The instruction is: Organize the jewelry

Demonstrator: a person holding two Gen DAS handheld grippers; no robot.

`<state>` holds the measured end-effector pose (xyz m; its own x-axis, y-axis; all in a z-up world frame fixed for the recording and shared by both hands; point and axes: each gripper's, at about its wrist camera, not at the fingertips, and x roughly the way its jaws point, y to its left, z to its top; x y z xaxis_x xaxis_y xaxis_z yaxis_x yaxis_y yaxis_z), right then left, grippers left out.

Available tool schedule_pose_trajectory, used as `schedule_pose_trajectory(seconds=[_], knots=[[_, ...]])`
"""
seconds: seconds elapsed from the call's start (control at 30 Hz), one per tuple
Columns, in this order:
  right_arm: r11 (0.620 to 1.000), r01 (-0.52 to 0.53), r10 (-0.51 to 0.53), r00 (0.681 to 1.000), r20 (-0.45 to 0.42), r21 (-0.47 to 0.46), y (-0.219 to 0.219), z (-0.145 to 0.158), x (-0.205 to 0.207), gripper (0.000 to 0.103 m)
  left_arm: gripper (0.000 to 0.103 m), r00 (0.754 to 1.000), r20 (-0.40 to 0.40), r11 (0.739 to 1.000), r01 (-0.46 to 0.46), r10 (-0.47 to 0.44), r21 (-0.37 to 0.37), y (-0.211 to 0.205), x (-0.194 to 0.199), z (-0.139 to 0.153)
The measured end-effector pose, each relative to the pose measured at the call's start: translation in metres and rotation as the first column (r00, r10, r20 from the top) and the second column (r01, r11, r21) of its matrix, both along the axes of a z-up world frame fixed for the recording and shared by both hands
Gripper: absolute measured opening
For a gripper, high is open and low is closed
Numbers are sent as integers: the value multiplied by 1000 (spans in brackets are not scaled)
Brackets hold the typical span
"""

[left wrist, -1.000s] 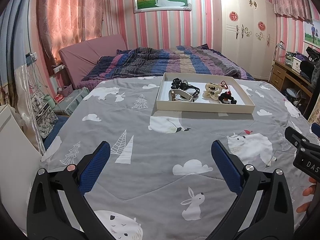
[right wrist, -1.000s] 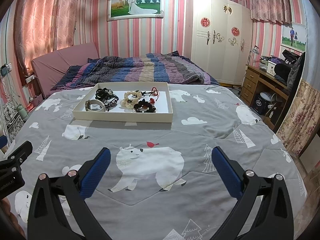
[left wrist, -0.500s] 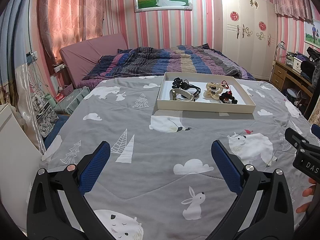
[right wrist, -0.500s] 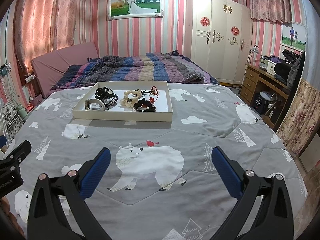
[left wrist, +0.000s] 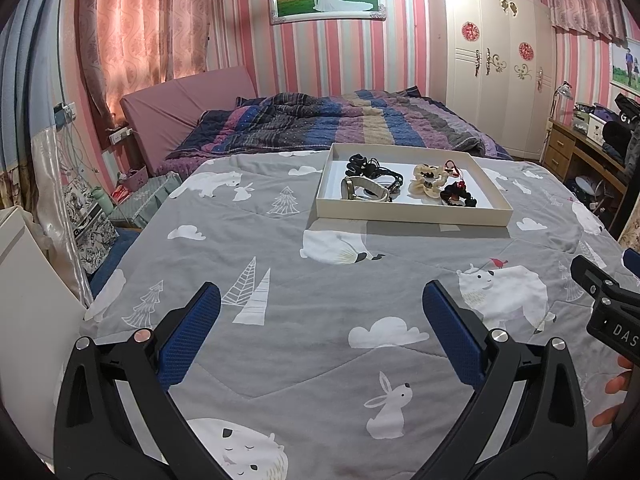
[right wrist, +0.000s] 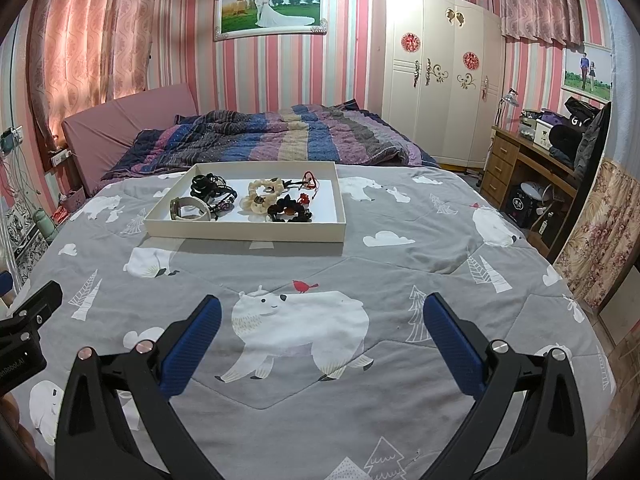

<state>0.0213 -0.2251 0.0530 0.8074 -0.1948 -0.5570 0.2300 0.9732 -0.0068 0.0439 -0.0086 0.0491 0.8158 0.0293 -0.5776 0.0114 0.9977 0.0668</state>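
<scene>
A shallow white tray (left wrist: 408, 213) (right wrist: 244, 233) sits on the grey printed bedspread, far ahead of both grippers. In it lie a beige watch-like band (left wrist: 362, 190) (right wrist: 188, 208), black cords (left wrist: 370, 166) (right wrist: 210, 188), a cream scrunchie (left wrist: 428, 180) (right wrist: 262, 196), a black scrunchie (left wrist: 456, 196) (right wrist: 290, 212) and a red cord (right wrist: 310, 182). My left gripper (left wrist: 321, 316) is open and empty above the spread. My right gripper (right wrist: 322, 316) is open and empty too. Each gripper's body shows at the edge of the other's view.
A striped quilt (left wrist: 340, 128) is bunched behind the tray. A white wardrobe (right wrist: 440, 80) and a wooden desk (right wrist: 520, 160) stand at the right. A nightstand area with clutter (left wrist: 92, 208) lies off the bed's left edge.
Both views have crept slightly nearer to the tray. Both grippers stay open and empty.
</scene>
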Motion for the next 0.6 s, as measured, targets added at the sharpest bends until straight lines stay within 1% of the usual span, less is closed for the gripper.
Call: schedule_pose_trajectory(seconds=[0.6], knots=[[1000, -1, 1, 1000, -2, 0, 0, 0, 0, 101, 100, 1000, -3, 1000, -3, 3, -2, 0, -2, 1]])
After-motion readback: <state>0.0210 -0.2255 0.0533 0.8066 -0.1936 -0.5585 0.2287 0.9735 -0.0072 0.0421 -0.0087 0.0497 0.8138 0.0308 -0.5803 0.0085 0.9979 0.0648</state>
